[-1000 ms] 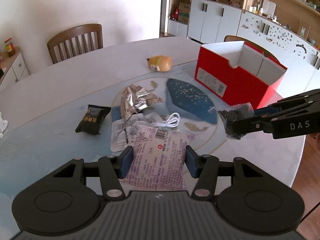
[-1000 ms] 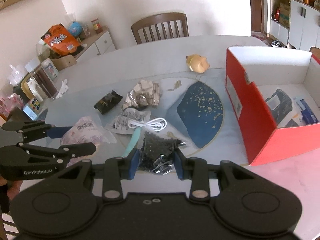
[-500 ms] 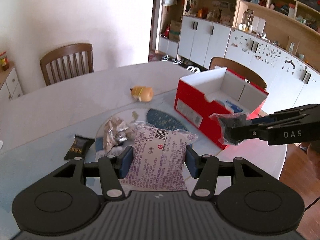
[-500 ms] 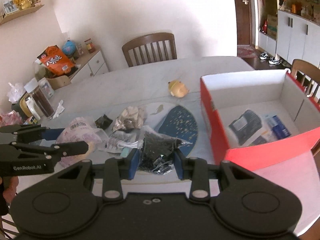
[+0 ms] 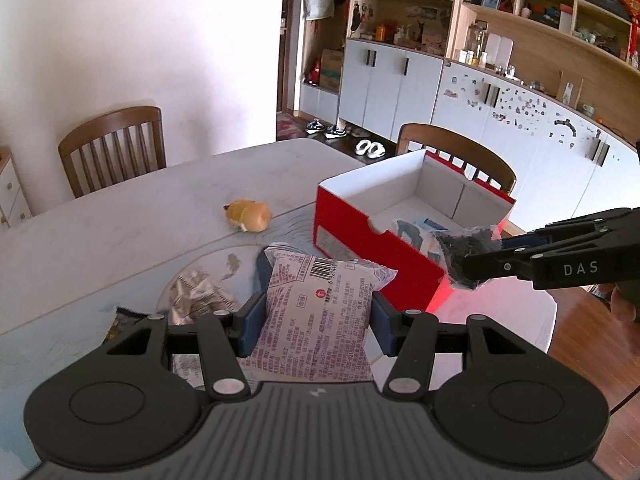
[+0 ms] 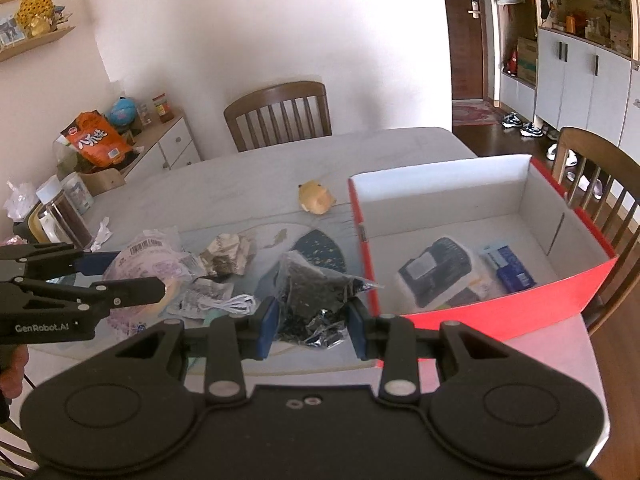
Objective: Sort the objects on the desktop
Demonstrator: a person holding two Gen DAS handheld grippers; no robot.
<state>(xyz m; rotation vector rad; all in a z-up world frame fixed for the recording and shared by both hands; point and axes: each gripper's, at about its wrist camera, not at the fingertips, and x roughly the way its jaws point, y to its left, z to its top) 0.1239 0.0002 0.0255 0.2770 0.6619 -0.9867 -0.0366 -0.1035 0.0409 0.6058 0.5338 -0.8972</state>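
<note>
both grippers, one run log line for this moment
left gripper: shut on pink packet | right gripper: shut on dark bag | red box: open

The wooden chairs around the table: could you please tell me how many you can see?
2: one chair at the table's far side, another behind the red box. Others may be hidden.

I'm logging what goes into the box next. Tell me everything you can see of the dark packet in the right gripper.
The dark packet is a clear, crinkly plastic bag filled with black, flaky contents, roughly triangular, its pointed top standing up past the fingers. The right gripper is shut on it, a blue pad pressing each side. It hangs in the air above the table, just short of the red box. Nothing else touches it.
</note>
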